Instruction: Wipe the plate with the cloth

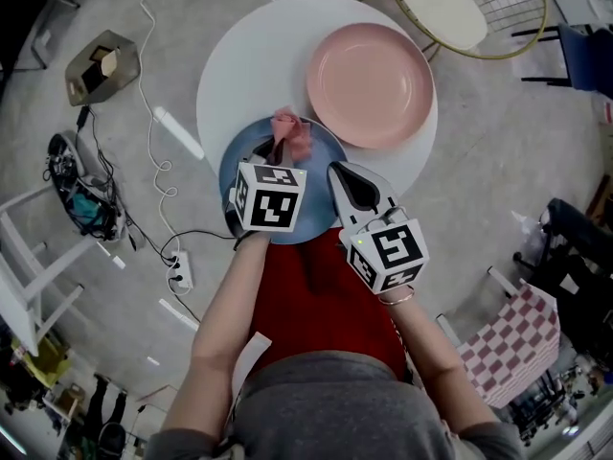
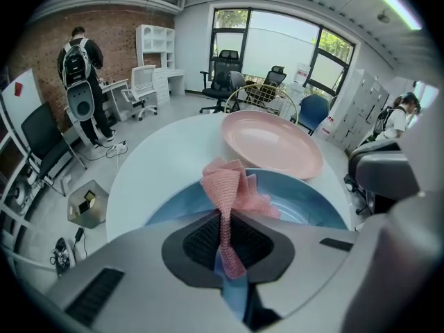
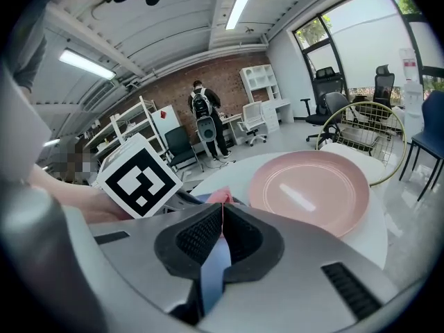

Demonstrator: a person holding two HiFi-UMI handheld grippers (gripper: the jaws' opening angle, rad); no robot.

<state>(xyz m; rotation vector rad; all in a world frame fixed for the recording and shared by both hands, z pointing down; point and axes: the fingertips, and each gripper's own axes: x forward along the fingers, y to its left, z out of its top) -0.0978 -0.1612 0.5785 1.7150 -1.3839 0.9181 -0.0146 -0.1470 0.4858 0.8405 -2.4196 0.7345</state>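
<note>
Left hand-held gripper (image 2: pixel 225 217) is clamped on the pink mesh cloth (image 2: pixel 232 186). The pads pinch a narrow neck of it, and the bunched end flares out past the tips. That's the reason for the hold: the loose wad out front should meet the dish, not the jaws. It hangs right over the round blue plate (image 2: pixel 309 203), which sits at my edge of the round white surface (image 1: pixel 239 75), close in where I can lean on it. I can't tell whether the wad is pressing on the glaze or sitting just above it.

Right hand-held gripper (image 3: pixel 222 217) has its jaws together, with nothing between them that I can make out. The blue strip in the gap reads to me as the plate seen underneath. This one sits at the blue plate's right rim, just beside the left one. My guess is it's parked there to steady the plate so it won't skate when I scrub, though I can't confirm contact.

The round pink plate (image 1: pixel 370 84) lies further back, just beside the blue one's far rim, clear of the cloth.

I'd say the wiping is barely under way. The next stroke needs the wad dragged flat across the blue well without the jaw tips scraping it.
</note>
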